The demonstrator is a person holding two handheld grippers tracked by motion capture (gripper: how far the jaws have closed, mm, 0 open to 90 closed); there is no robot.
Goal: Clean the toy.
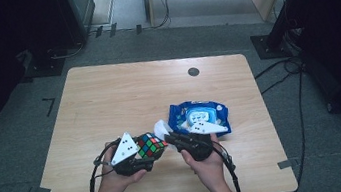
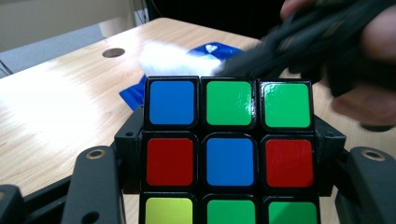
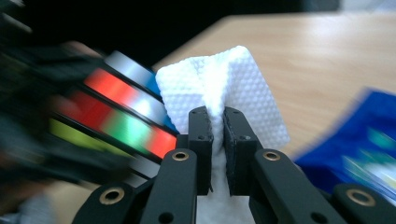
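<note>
two grippers are working low in the centre of the high view, on a wooden table (image 1: 108, 99). left gripper (image 1: 139, 156) is pinching a puzzle cube (image 1: 151, 145), jaws pressing on its two sides; in the left gripper view the cube (image 2: 229, 149) is sitting dead centre between the black jaws, facing the camera with blue, green, green across the top row and red, blue, red under it. right gripper (image 1: 170, 139) is sitting just right of the cube in the high view, jaws pressing together on a white wipe (image 1: 161, 128). in the right gripper view the wipe (image 3: 224, 95) is standing up out of the nearly closed jaws at frame centre, dimpled texture, folded along the middle. the cube is showing blurred at the left of that view (image 3: 121, 126), just beside the wipe; contact between them is hard to tell. a blue wipe pack (image 1: 199, 116) is lying on the table right of centre in the high view, just behind the right gripper. the person's hands are coming in from the bottom edge.
</note>
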